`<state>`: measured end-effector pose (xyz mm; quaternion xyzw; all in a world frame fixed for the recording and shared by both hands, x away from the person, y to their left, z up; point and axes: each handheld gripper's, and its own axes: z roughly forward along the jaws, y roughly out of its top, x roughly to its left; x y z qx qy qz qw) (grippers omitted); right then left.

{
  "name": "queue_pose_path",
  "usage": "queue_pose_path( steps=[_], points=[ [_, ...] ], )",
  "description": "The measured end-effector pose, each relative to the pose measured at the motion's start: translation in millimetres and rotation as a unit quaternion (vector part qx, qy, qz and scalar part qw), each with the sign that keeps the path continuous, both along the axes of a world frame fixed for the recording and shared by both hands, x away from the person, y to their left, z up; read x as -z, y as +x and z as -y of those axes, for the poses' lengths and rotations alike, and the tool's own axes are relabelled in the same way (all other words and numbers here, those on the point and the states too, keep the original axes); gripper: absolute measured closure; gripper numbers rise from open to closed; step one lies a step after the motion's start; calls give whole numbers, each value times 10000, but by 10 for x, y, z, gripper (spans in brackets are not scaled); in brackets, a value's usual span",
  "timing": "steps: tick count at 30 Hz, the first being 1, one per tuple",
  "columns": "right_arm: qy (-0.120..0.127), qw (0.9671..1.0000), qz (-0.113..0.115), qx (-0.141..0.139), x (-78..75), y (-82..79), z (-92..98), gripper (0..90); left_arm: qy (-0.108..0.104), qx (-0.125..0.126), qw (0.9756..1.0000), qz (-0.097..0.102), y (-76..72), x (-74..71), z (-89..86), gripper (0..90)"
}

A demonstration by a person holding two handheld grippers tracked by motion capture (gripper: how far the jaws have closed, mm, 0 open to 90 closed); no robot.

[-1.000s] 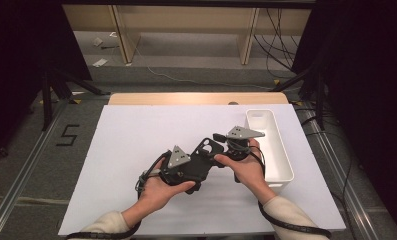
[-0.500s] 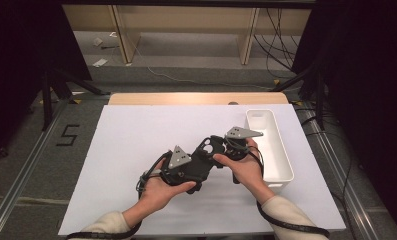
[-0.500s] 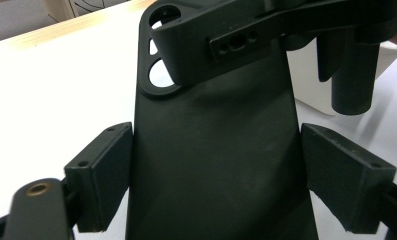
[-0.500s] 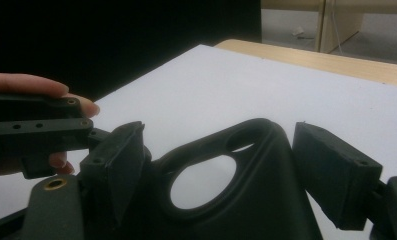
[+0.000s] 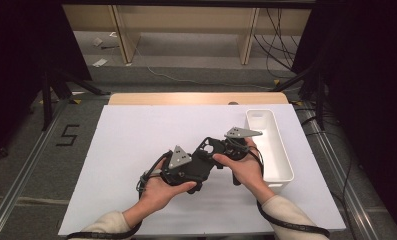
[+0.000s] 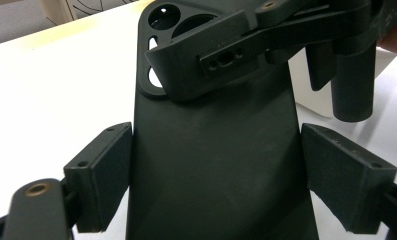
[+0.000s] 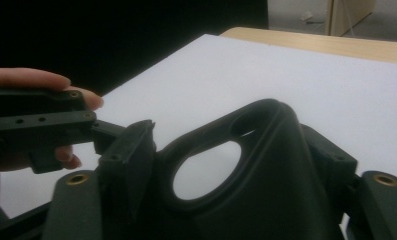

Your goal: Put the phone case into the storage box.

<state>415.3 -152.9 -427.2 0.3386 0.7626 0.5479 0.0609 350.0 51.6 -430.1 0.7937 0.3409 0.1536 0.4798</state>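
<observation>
1. We locate the black phone case (image 5: 202, 161) above the near middle of the white table (image 5: 126, 150), lifted between the two grippers. It is a flat, dark shell with a large camera cut-out at its far end.

2. We read the left gripper (image 6: 216, 170) as gripping the case across its width. In the left gripper view, one black pad stands against each long edge and the shell runs up between them.

3. We note the change: the jaws of the right gripper (image 7: 236, 165) have just been closing, and the cut-out end of the case lies between them. In the right gripper view, the left pad meets the rim beside the cut-out; the right pad sits behind the shell, so we cannot confirm full pressure on that side.

4. We judge that this closing sets up a second hold at the far end of the case, so the work can pass to a two-point grip or a handover.

5. We see both hands close together in the high view, the left hand (image 5: 161, 187) nearer and the right hand (image 5: 243, 167) farther right.

6. We record the white bin (image 5: 281, 172) at the right edge of the table, just beside the right hand. It appears empty, and we judge it a likely destination.
</observation>
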Motion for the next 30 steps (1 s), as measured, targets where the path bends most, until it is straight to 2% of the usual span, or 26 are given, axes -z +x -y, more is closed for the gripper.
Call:
queue_pose_path(
  steps=[3, 8, 14, 17, 19, 22, 23, 25, 30],
  points=[
    [68, 9999, -83, -131, -2, -9, -8, 452, -3, 32, 10000, -4, -1, 0, 5, 157],
    [213, 9994, -153, -234, -24, -37, -43, 550, 8, 41, 10000, 38, -1, -3, 3, 153],
    [234, 9993, -134, -239, -46, -55, -61, 569, 23, 42, 9999, 110, -2, 1, 3, 152],
    [255, 9996, -48, -87, -67, -67, -76, 535, 29, 22, 10000, 73, -3, 7, 2, 153],
    [255, 9996, -16, -86, -85, -63, -70, 540, 36, 26, 10000, 57, -5, 16, 7, 152],
    [516, 9986, -148, -16, -96, -57, -40, 617, 81, 57, 9999, 66, -11, 18, 16, 152],
    [559, 9983, -162, 5, -96, -55, -33, 664, 79, 53, 9999, 91, -15, 22, 21, 152],
    [582, 9981, -176, 36, -98, -56, -25, 687, 84, 56, 9999, 86, -17, 24, 23, 152],
    [839, 9958, -330, 132, -110, -67, -3, 759, 179, 118, 9993, 318, -28, 17, 34, 152]
  ],
)
